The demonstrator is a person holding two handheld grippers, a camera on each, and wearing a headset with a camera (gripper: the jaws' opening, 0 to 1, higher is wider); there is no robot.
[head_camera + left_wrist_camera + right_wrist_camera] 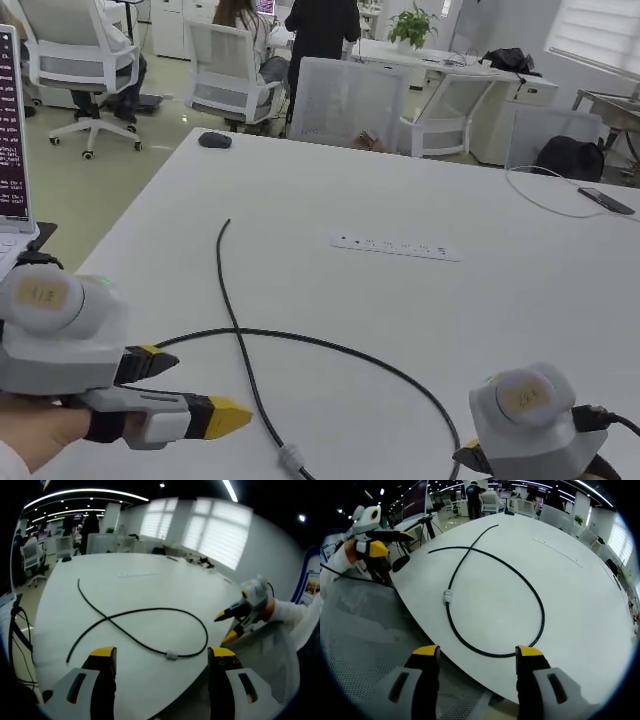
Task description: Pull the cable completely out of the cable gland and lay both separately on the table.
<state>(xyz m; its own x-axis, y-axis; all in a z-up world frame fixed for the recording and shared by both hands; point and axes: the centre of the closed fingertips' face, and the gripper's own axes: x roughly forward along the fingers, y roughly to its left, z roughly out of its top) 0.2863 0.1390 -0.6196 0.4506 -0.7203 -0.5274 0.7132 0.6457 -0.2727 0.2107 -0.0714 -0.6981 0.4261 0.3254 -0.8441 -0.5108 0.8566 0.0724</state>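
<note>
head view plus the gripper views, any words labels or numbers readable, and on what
No text can be read.
laptop screen: lines of text, too small to read.
sticker on top of the left gripper: marks, blurred.
power strip: small markings, unreadable.
wall poster: blurred.

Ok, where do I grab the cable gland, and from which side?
Take the gland across its short pale body, from above, pinching crosswise to the cable. It lies flat on the table near the front edge with cable leaving both ends, so only its sides are free. The left gripper looks closer.
</note>
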